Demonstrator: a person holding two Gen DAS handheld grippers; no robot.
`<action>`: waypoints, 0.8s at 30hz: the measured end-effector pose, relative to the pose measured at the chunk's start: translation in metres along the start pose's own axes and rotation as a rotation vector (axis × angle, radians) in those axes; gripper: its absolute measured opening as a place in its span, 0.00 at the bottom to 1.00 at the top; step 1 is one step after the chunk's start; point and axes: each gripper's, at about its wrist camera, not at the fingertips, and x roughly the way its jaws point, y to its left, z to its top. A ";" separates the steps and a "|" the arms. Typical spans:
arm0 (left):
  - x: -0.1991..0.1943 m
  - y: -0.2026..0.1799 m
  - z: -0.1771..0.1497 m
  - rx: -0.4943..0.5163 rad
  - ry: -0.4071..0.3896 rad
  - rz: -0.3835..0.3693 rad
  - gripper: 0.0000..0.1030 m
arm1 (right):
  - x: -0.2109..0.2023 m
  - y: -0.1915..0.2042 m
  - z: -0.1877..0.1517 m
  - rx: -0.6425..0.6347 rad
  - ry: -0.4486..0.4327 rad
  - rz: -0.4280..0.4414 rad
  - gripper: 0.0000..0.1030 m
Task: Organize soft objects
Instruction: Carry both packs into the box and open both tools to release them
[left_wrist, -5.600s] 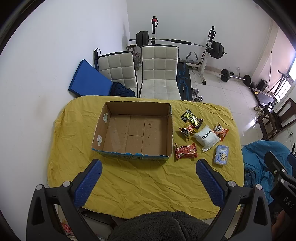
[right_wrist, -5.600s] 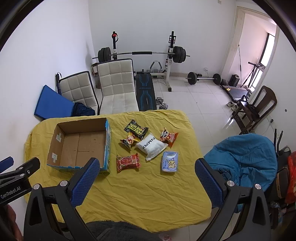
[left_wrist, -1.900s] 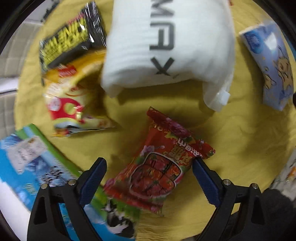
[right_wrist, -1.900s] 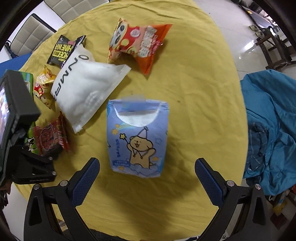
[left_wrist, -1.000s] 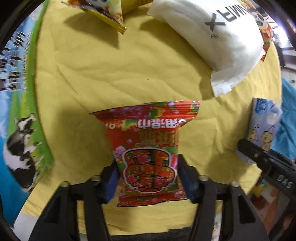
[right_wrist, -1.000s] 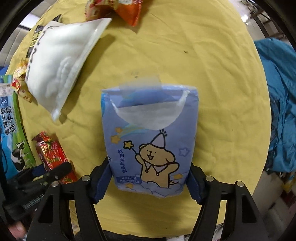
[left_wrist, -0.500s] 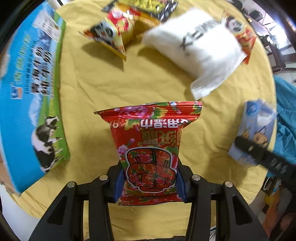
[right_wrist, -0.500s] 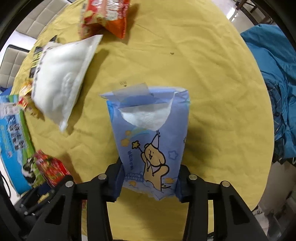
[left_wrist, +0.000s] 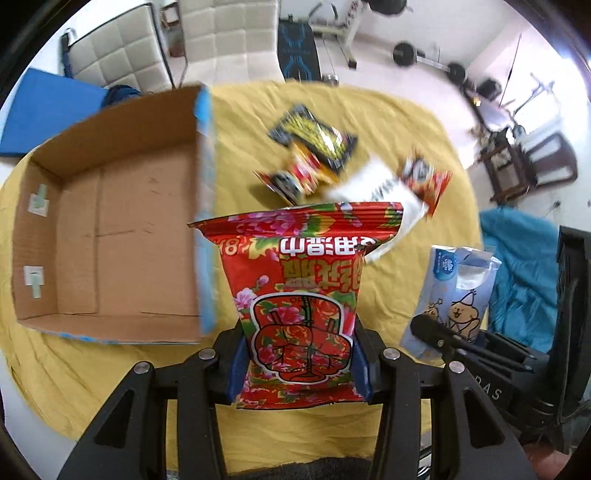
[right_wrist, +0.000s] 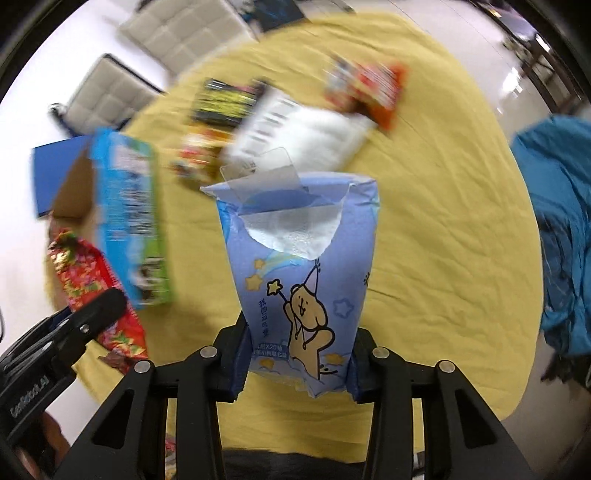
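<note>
My left gripper (left_wrist: 297, 363) is shut on a red flowered packet (left_wrist: 295, 280) and holds it up above the yellow table, just right of the open cardboard box (left_wrist: 110, 236). My right gripper (right_wrist: 295, 365) is shut on a blue tissue pack (right_wrist: 299, 280) with a bear drawing, also lifted off the table. That pack shows in the left wrist view (left_wrist: 458, 295) at the right. The red packet shows in the right wrist view (right_wrist: 96, 291) at the left.
On the yellow cloth (left_wrist: 399, 122) lie a black and yellow packet (left_wrist: 314, 133), a small red and yellow packet (left_wrist: 295, 177), a white pouch (right_wrist: 306, 133) and an orange packet (right_wrist: 369, 88). White chairs (left_wrist: 229, 40) stand behind the table. A blue cloth (right_wrist: 561, 229) lies at the right.
Both grippers have risen from the table with their packs held. The views have tilted up, so the box's inside and the room behind the table now show.
</note>
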 end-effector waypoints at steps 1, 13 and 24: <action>-0.013 0.013 0.002 -0.013 -0.010 -0.013 0.41 | -0.012 0.015 0.005 -0.019 -0.016 0.017 0.42; -0.010 0.156 0.078 -0.061 -0.028 -0.029 0.42 | -0.054 0.219 0.038 -0.243 -0.074 0.125 0.42; 0.081 0.240 0.137 -0.081 0.148 -0.141 0.42 | 0.053 0.364 0.115 -0.304 0.017 0.019 0.42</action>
